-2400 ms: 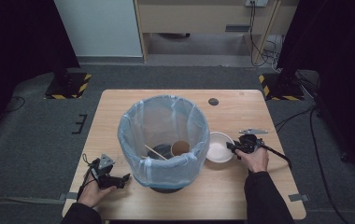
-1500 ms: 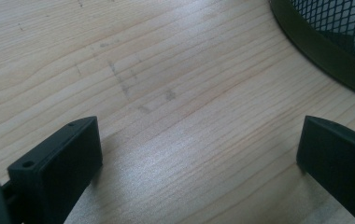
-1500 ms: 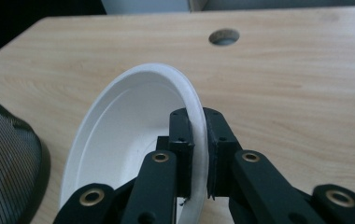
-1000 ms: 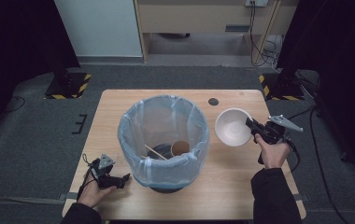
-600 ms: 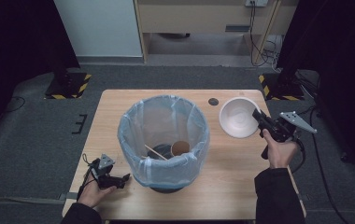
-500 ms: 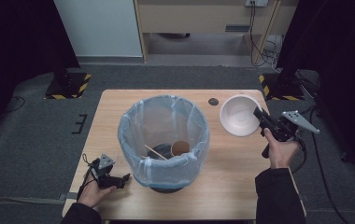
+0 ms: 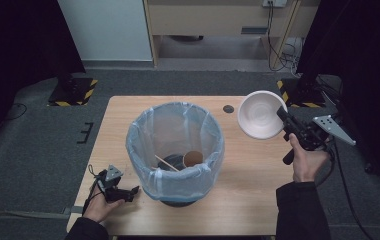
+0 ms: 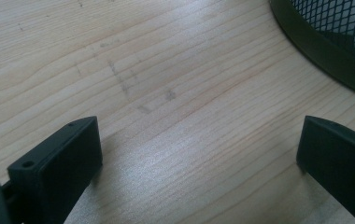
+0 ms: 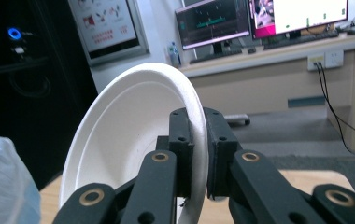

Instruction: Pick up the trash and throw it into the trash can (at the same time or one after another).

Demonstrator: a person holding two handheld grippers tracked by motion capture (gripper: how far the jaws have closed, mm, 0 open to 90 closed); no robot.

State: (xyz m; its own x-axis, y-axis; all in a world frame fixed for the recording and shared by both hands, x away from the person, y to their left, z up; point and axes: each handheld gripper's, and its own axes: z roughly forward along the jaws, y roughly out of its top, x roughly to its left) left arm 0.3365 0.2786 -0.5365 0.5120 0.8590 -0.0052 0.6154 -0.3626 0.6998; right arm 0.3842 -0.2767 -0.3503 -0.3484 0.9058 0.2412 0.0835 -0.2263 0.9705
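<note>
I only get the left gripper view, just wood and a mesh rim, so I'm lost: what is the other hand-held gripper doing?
Observer: The right hand-held gripper is shut on the rim of a white bowl, held in the air beside the bin.
Operator: Is the bowl level?
Observer: No, it is tilted up on edge, its hollow facing the bin.
Operator: Anything in the bin?
Observer: A brown cup and a wooden stick lie at the bottom.

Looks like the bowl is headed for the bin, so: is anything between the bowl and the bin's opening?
Nothing visible. The right gripper holds the bowl up beside the bin; the bin's top is open and the air between them is free.
</note>
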